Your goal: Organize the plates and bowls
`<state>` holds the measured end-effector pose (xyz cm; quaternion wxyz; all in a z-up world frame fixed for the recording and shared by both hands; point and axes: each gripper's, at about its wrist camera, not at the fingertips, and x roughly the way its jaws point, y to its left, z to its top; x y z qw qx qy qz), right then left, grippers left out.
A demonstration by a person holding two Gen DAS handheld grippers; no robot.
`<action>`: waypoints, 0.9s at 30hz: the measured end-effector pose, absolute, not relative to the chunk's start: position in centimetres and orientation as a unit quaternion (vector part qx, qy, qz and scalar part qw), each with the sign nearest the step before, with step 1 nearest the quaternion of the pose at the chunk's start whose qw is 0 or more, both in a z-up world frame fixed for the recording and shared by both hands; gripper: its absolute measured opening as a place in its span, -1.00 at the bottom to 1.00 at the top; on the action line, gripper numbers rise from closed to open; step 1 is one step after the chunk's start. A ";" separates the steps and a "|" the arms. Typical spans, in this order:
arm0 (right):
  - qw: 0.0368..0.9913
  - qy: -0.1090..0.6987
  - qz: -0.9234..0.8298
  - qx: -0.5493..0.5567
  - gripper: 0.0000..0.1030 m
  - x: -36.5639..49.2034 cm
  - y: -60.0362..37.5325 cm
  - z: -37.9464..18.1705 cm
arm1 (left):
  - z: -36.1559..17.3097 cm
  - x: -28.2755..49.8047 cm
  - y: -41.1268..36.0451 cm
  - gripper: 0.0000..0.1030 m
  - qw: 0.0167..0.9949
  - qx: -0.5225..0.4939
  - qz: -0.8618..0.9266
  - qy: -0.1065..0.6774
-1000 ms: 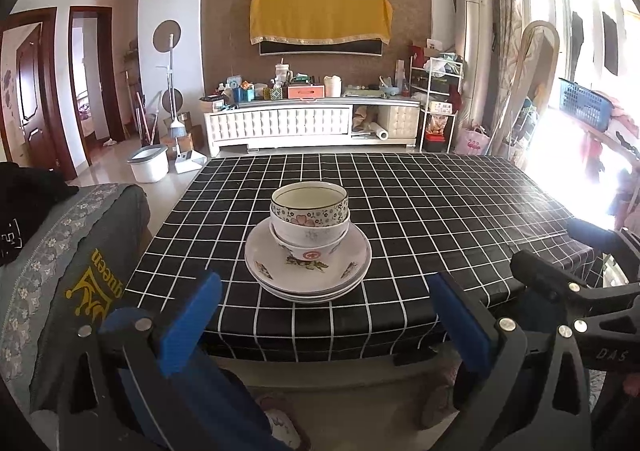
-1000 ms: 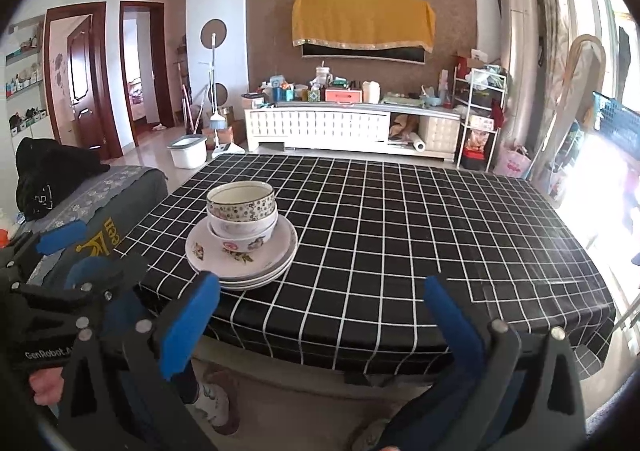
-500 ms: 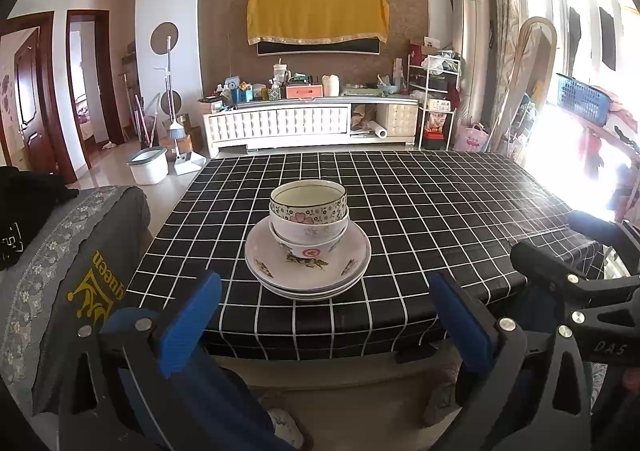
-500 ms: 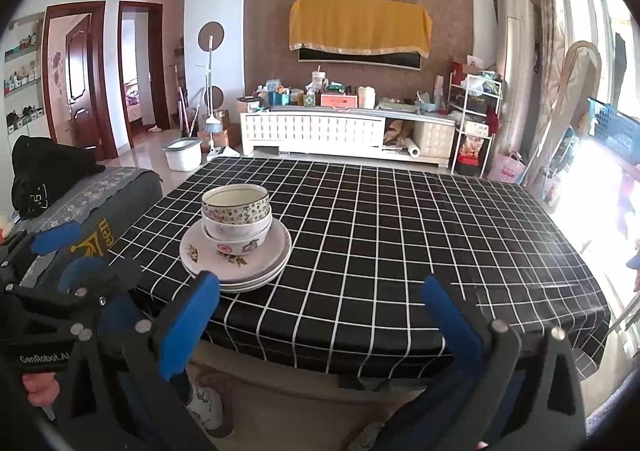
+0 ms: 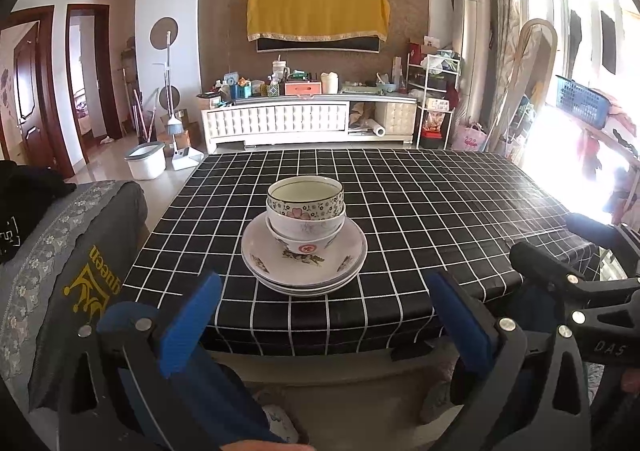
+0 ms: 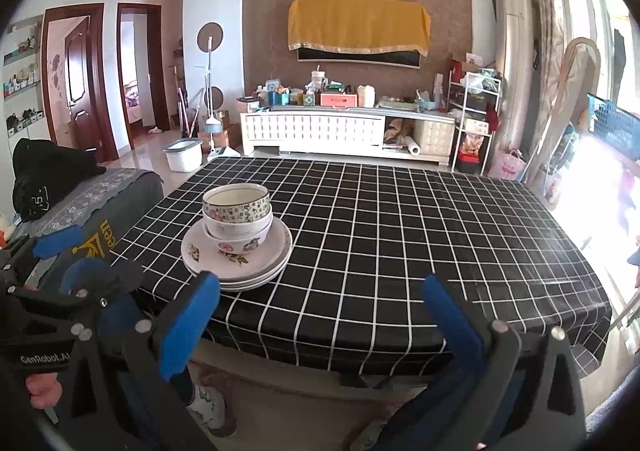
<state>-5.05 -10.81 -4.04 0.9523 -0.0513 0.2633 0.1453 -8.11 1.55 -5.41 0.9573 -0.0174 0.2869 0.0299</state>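
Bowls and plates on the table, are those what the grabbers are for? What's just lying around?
For the job:
bowls
plates
left gripper, open
right gripper, open

Just lying about:
white bucket
broom
blue basket
black jacket

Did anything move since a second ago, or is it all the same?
Almost the same. Both open grippers drifted slightly: the stack of bowls and plates sits a touch lower in each view. The left gripper and right gripper stayed open, holding nothing. The stack itself did not move on the checkered table.
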 end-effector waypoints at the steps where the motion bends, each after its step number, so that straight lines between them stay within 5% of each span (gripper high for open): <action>1: 0.952 0.263 0.146 -0.051 1.00 -5.1 -10.8 -4.0 | -5.4 -8.2 1.5 1.00 0.957 -0.017 0.031 0.288; 27: 0.953 0.263 0.144 -0.048 1.00 -5.6 -10.8 -3.7 | -5.2 -8.9 1.2 1.00 0.958 -0.017 0.037 0.285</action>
